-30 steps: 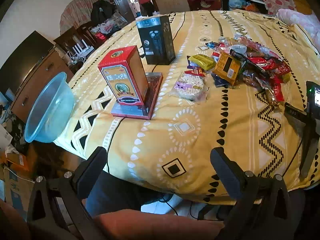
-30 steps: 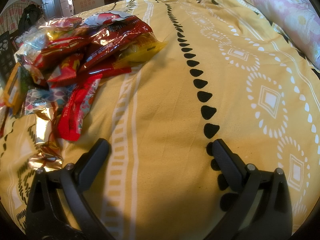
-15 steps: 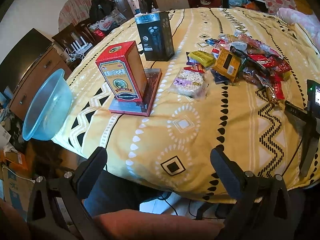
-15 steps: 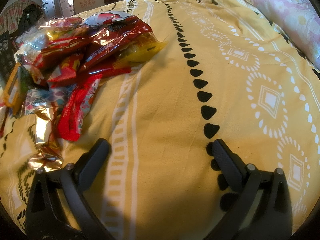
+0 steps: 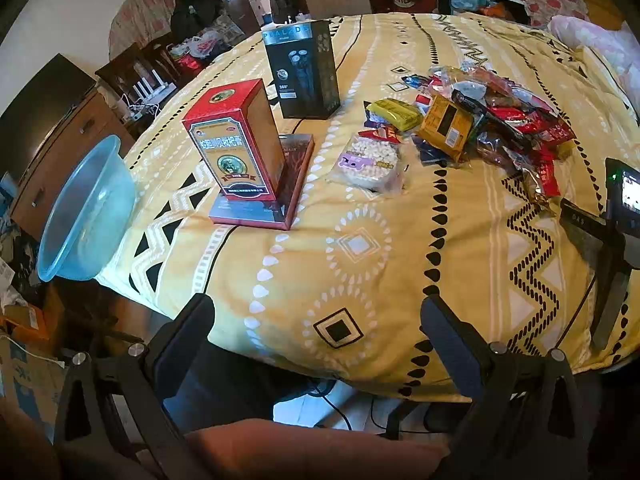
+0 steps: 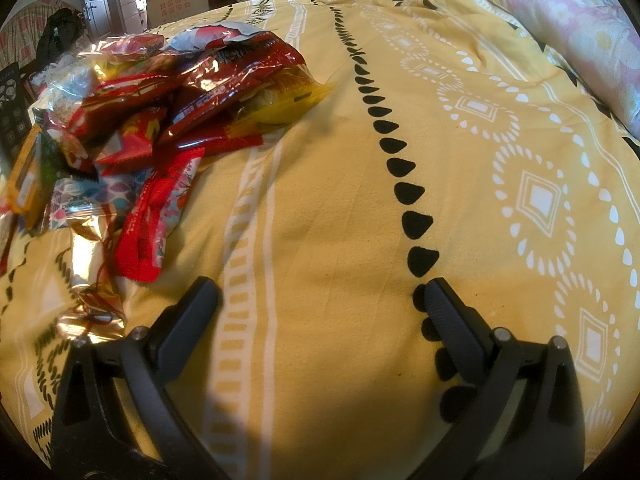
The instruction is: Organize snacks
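Both your left tongs (image 5: 316, 320) and right tongs (image 6: 320, 300) are spread and empty. The snack pile (image 6: 160, 112) lies ahead-left on the yellow bedspread (image 6: 400, 200); approach low, pinching one packet's edge.

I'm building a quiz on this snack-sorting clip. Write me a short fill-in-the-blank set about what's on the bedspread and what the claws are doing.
1. The red box stands upright on a flat ____ box.
2. The see-through basin at the bedspread's edge is tinted ____.
3. Both the left claw and the right claw are ____ and hold nothing.
4. The snack pile lies to the ____ of the right claw.

Missing words: red; blue; open; left
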Available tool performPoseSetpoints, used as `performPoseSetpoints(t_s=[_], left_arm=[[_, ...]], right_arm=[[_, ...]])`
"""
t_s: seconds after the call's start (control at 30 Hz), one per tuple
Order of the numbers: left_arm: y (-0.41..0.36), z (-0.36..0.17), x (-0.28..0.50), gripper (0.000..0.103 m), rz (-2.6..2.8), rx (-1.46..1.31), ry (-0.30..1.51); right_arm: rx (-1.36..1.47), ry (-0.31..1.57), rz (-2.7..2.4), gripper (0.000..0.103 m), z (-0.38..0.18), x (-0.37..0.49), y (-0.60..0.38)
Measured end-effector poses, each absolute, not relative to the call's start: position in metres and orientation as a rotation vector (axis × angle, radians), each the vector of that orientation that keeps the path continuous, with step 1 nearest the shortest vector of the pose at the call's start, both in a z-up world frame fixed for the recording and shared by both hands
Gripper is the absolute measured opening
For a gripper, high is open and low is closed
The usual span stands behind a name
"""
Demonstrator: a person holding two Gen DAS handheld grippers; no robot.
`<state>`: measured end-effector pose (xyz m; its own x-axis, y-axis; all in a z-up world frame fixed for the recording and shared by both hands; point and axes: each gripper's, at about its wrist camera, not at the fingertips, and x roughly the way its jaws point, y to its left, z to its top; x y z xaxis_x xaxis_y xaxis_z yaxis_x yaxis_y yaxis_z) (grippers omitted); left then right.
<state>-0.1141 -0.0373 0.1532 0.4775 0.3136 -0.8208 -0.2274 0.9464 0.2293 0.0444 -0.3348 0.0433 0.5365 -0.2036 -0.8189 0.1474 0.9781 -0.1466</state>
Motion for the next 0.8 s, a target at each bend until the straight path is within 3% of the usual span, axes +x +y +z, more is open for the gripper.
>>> performPoseSetpoints(t_s=[0.8], left_arm=[[-0.0382, 0.1511, -0.1113, 0.103, 0.31, 0.105, 1.019]], right_arm=[[-0.062, 0.983, -0.209, 0.103, 0.0432, 0.0447, -0.335]])
